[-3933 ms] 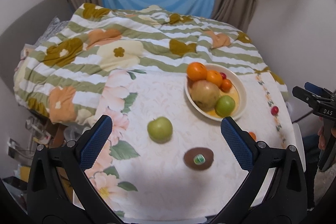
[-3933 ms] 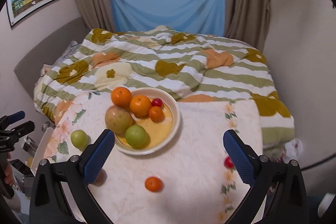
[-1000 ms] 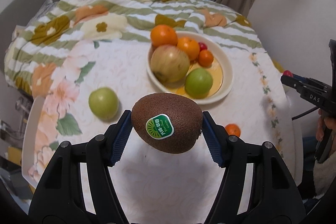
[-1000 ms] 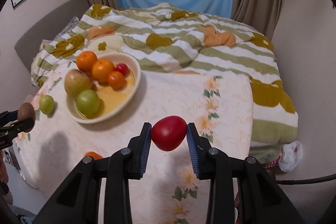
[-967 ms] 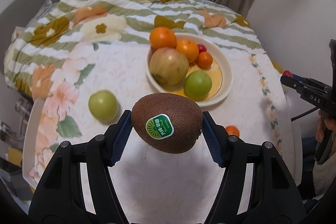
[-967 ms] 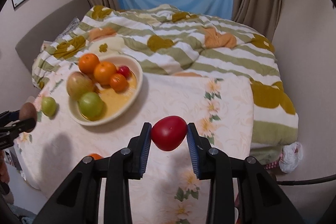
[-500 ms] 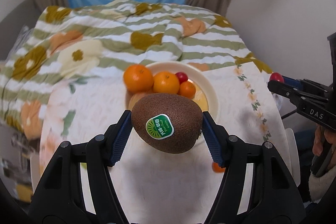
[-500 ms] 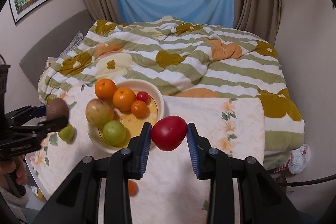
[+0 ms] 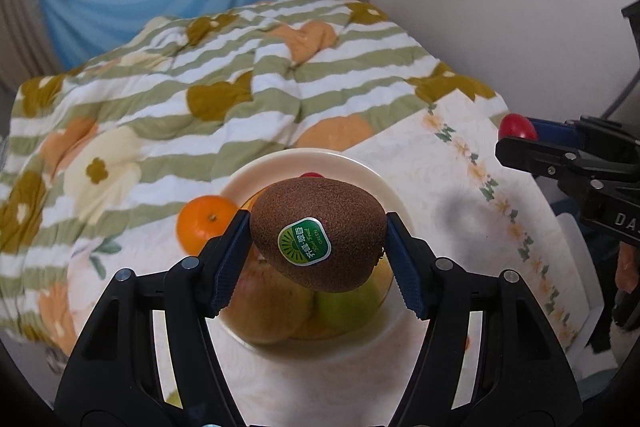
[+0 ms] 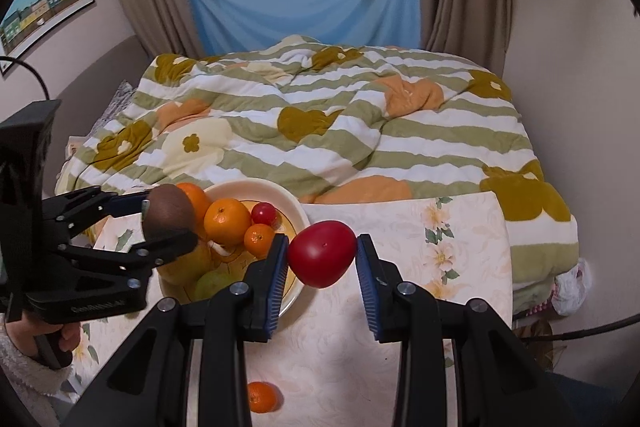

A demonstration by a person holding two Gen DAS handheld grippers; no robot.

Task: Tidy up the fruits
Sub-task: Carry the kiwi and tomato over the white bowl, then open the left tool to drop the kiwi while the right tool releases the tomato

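Brown kiwi clamped in left gripper — above bowl, red tomato pinched in right gripper.

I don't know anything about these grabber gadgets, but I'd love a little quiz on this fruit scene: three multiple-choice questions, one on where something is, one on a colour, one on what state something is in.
1. Where is the kiwi?
A. Flat on the tablecloth
B. Held up over the bowl
C. On the quilt

2. What colour is the fruit in the right gripper?
A. Red
B. Green
C. Purple

3. What state is the left gripper in?
A. Wide open and empty
B. Shut on an orange
C. Shut on the kiwi

Answers:
1 B: in the left wrist view the kiwi sits between the pads with the bowl's fruit showing beneath it.
2 A: the right wrist view shows a glossy red tomato between the blue pads.
3 C: both pads press against the kiwi's sides.
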